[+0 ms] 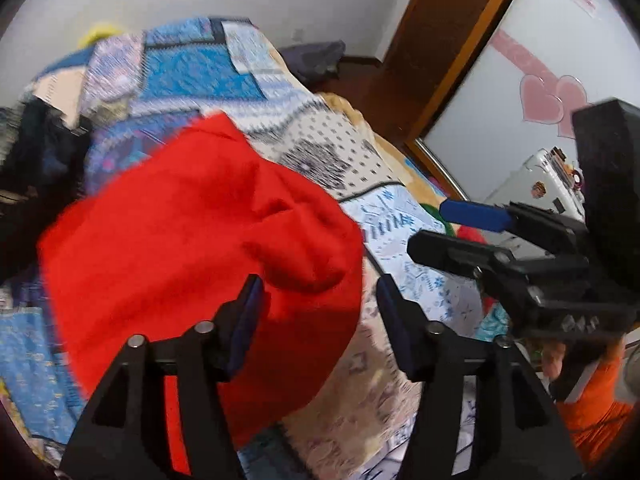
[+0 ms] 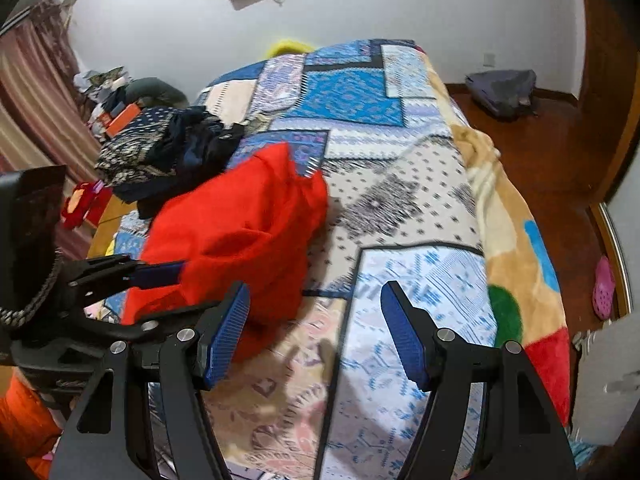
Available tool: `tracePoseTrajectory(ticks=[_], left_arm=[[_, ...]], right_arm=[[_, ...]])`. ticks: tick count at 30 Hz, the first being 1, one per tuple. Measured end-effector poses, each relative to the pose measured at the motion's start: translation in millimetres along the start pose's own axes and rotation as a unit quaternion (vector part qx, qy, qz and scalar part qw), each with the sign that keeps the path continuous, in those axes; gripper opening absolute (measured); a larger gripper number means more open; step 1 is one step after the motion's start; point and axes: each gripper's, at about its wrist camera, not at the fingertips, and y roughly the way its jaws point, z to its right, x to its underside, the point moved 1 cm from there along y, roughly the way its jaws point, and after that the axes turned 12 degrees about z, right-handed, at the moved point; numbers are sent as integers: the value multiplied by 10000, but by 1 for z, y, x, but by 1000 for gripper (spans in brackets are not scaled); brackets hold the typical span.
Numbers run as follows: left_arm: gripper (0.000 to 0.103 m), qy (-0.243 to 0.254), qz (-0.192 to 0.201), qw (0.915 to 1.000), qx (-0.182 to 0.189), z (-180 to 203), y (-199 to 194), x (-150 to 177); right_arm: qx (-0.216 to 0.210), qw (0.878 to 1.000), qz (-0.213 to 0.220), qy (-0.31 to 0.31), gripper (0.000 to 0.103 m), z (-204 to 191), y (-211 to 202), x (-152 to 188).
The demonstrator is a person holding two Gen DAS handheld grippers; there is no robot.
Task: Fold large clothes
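With both the left tongs (image 1: 318, 308) and right tongs (image 2: 316, 336) gaping and holding nothing, the bunched red garment (image 2: 240, 224) at ten o'clock may unfold or slide unpinned.

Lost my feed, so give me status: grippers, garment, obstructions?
Left gripper open, empty. Right gripper open, empty. Red garment lies bunched on the bed, unfolded. Dark clothes pile sits just behind it.

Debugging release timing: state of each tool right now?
Left tool: open, pads clear of the red garment, nothing held.
Right tool: open, empty, over the patchwork bedspread.
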Motion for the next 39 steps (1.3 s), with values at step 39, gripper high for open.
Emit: tracePoseTrajectory(ticks=[39], left_arm=[[89,-371,540,9802,-1869,-122,-58,61]], right_arm=[[-19,9860,-456,-1605,74,-87,55,-11]])
